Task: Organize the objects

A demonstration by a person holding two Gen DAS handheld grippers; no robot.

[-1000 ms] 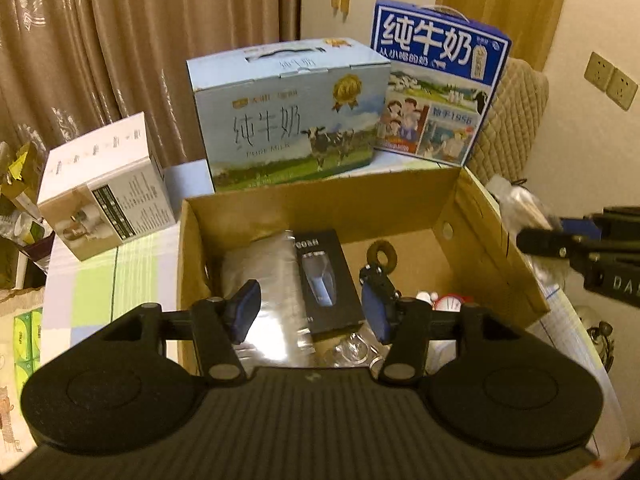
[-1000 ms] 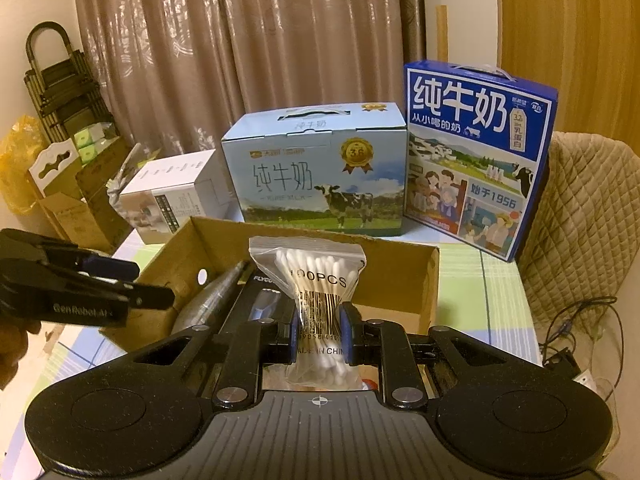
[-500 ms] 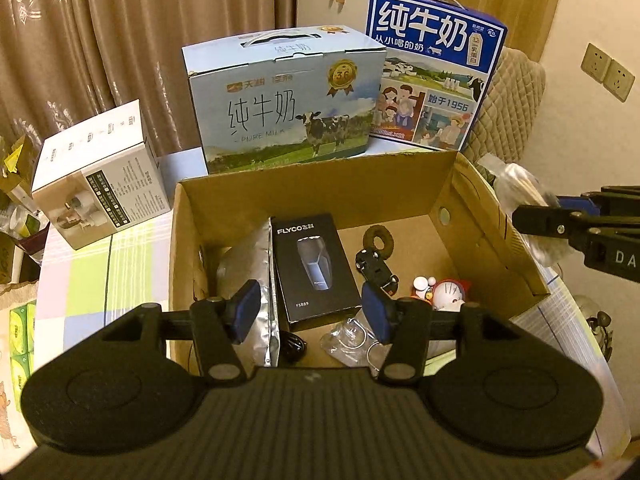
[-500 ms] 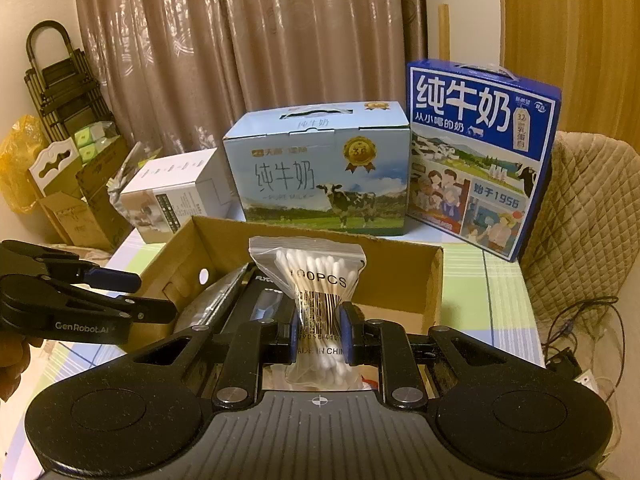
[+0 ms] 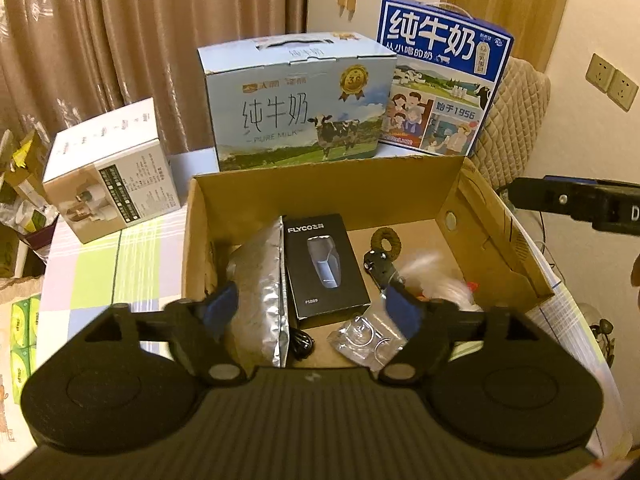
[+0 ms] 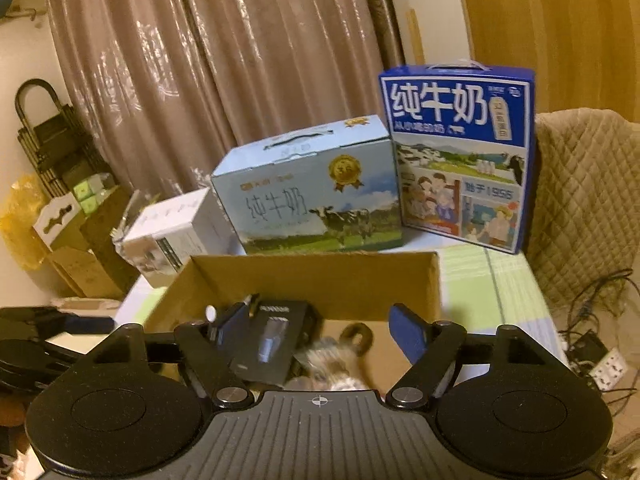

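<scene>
An open cardboard box (image 5: 320, 184) holds a silver foil pouch (image 5: 260, 280), a black FLYCO box (image 5: 324, 268), a brown ring (image 5: 386, 240), a black clip (image 5: 378, 266) and a clear packet of rings (image 5: 366, 338). A bag of cotton swabs (image 5: 434, 276) shows as a white blur at the box's right side, and as a blur (image 6: 332, 360) below my right gripper (image 6: 320, 326). That gripper's jaws are opening with nothing between them. My left gripper (image 5: 312, 308) hovers over the box's near edge, its jaws also opening and empty.
Behind the box stand a light blue milk carton (image 5: 296, 104) and a dark blue one (image 5: 440, 72); a white box (image 5: 112, 176) stands at the left. A quilted chair (image 6: 580, 200) and cables with a power strip (image 6: 604, 364) lie to the right.
The right gripper opened and let go of the cotton swab bag, which dropped into the box. The left gripper's jaws spread wider.
</scene>
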